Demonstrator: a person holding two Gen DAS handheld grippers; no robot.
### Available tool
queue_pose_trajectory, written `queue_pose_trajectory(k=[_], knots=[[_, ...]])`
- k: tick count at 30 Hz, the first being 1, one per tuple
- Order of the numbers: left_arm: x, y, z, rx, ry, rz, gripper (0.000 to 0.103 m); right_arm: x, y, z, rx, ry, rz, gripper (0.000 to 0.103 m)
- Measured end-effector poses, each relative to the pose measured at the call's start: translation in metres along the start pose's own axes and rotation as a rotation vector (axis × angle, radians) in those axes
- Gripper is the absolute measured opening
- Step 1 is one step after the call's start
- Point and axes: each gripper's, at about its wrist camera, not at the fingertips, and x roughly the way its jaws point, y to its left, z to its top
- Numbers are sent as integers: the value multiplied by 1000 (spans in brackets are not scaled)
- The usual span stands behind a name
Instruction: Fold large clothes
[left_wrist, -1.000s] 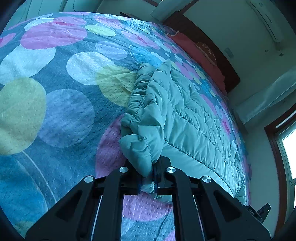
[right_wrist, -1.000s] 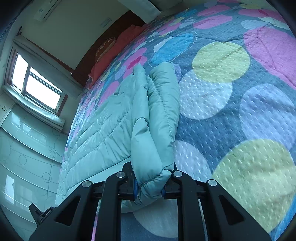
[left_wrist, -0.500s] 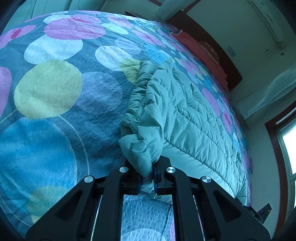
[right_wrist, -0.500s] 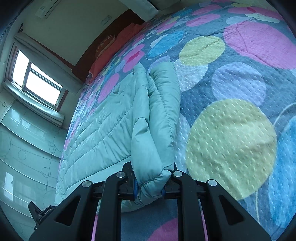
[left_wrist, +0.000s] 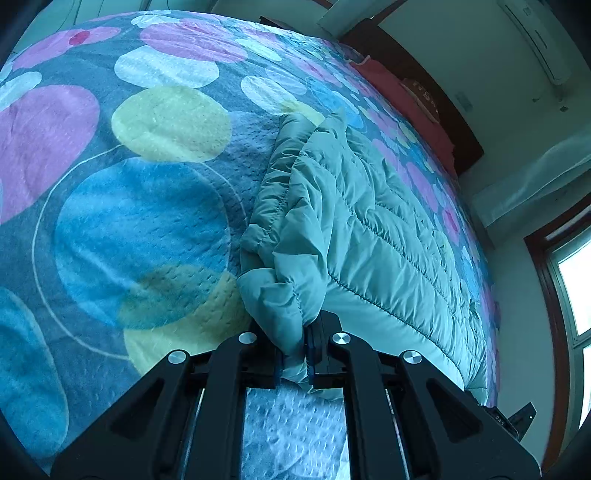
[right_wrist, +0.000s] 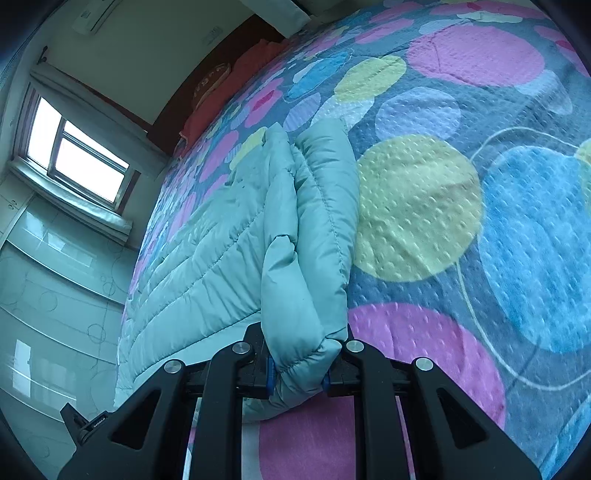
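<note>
Quilted teal jacket (left_wrist: 369, 229) lying stretched across the bed's spotted bedspread (left_wrist: 147, 206), bunched edges rising into both tools. Left gripper (left_wrist: 294, 363) angling downward, clamping tight on a thin gathered fold. Right gripper (right_wrist: 297, 369) tilting down likewise, pinching a thicker puffy roll of the jacket (right_wrist: 303, 258).

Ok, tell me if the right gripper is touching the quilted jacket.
Touching: the right wrist view shows the right gripper with both jaws pinched on a bunched fold of the jacket.
</note>
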Motion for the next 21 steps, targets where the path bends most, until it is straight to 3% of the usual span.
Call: queue_pose_trajectory(k=[11, 21], knots=[[-10, 5, -8, 5, 5, 6, 12, -8, -4, -15, -3, 12, 8, 19], [-16, 18, -11, -16, 18, 40, 34, -28, -21, -18, 13, 5, -16, 38]])
